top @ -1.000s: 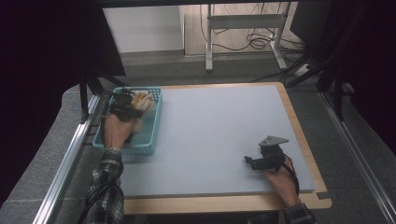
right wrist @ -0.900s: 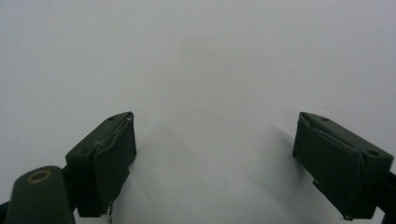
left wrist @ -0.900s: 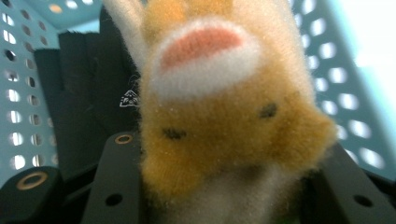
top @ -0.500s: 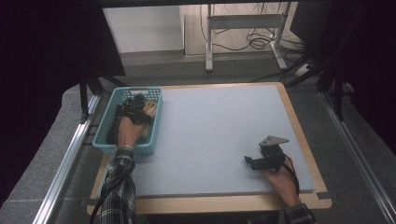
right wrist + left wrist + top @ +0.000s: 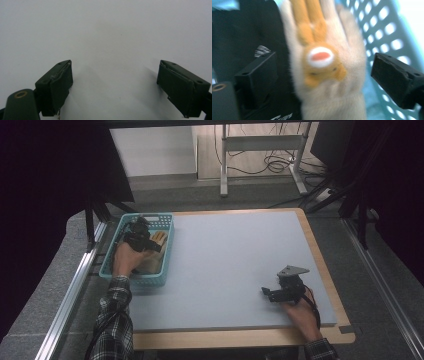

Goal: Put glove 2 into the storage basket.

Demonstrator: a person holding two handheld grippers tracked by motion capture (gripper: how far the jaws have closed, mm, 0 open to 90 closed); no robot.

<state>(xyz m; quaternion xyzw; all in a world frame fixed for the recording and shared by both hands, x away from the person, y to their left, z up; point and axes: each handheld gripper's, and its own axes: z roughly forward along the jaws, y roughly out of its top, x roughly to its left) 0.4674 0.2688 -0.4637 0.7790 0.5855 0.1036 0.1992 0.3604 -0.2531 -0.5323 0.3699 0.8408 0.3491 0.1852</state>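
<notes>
Two tools are in my hands. My left tool (image 5: pixel 136 236) hangs inside the teal basket (image 5: pixel 165 262) at the near-left corner of the surface (image 5: pixel 235 265). Its jaws have just been opening, and now they stand wide and released. Between them lies a cream plush toy (image 5: pixel 328 62) with orange stripes and a white and red patch on an orange face. In the left gripper view the toy sits in the gap with space on either side, so neither pad presses on it. It rests in the basket, close against the perforated teal wall, with something dark and flat beside it that I cannot make out. From the high view a bit of the toy (image 5: pixel 158 240) peeks out just right of my left tool.

My right tool (image 5: pixel 272 294) rests near the right edge of the surface, well apart from the basket. Its jaws are spread wide, with bare grey surface between them.
</notes>
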